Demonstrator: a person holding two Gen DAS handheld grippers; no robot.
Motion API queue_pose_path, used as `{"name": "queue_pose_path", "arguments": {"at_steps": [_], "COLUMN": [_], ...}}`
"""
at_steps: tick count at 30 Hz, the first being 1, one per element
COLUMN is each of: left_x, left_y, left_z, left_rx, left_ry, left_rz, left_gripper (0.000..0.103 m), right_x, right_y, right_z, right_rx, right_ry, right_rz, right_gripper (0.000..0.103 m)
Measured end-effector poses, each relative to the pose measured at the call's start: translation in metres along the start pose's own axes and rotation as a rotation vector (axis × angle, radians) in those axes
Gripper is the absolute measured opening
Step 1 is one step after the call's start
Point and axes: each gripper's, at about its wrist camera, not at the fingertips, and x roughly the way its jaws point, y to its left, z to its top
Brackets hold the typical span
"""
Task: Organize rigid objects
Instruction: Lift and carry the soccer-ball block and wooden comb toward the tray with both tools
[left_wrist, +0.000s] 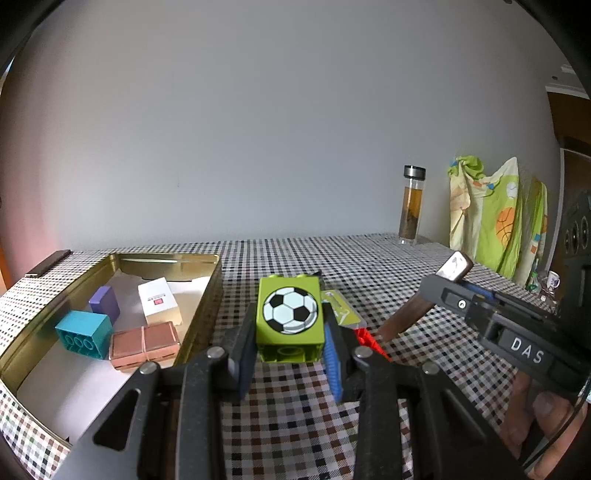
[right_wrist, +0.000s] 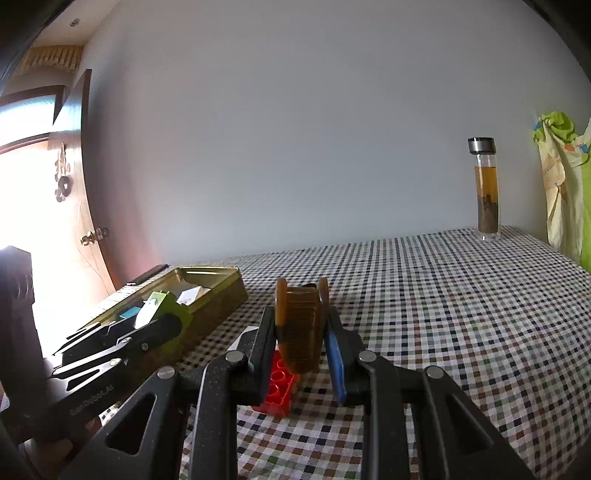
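Observation:
My left gripper (left_wrist: 290, 334) is shut on a green toy brick (left_wrist: 290, 314) with a football print, held to the right of a gold tin (left_wrist: 207, 295). The tin holds a teal brick (left_wrist: 85, 334), a purple block (left_wrist: 105, 302), a white box (left_wrist: 159, 301) and a copper-coloured slab (left_wrist: 144, 343). My right gripper (right_wrist: 300, 321) is shut on a brown comb (right_wrist: 301, 328), held upright above a red brick (right_wrist: 279, 387) on the cloth. In the right wrist view the left gripper (right_wrist: 159, 314) and the green brick (right_wrist: 162, 302) are in front of the tin (right_wrist: 221, 295).
A checked cloth (right_wrist: 443, 332) covers the table. A glass bottle (right_wrist: 487, 188) of brown liquid stands at the far right by the wall. A green card (left_wrist: 341, 308) lies behind the football brick. Patterned fabric (left_wrist: 495, 218) hangs past the table's right edge. A dark bar (left_wrist: 48, 263) lies behind the tin.

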Motion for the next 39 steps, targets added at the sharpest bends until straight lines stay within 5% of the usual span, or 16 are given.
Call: {"name": "queue_pose_path", "arguments": {"at_steps": [19,39], "left_x": [-0.022,-0.028], "left_y": [0.002,0.006], "left_z": [-0.003,-0.003], "left_rx": [0.015,0.009], "left_ry": [-0.102,-0.114], "left_rz": [0.037,0.052], "left_gripper": [0.031,0.031], "right_x": [-0.014,-0.017], "right_y": [0.008,0.016], "right_z": [-0.002,-0.001], "right_rx": [-0.029,-0.035], "right_ry": [-0.079,-0.101], "right_rz": [0.022,0.014], "right_gripper": [0.028,0.028]}}
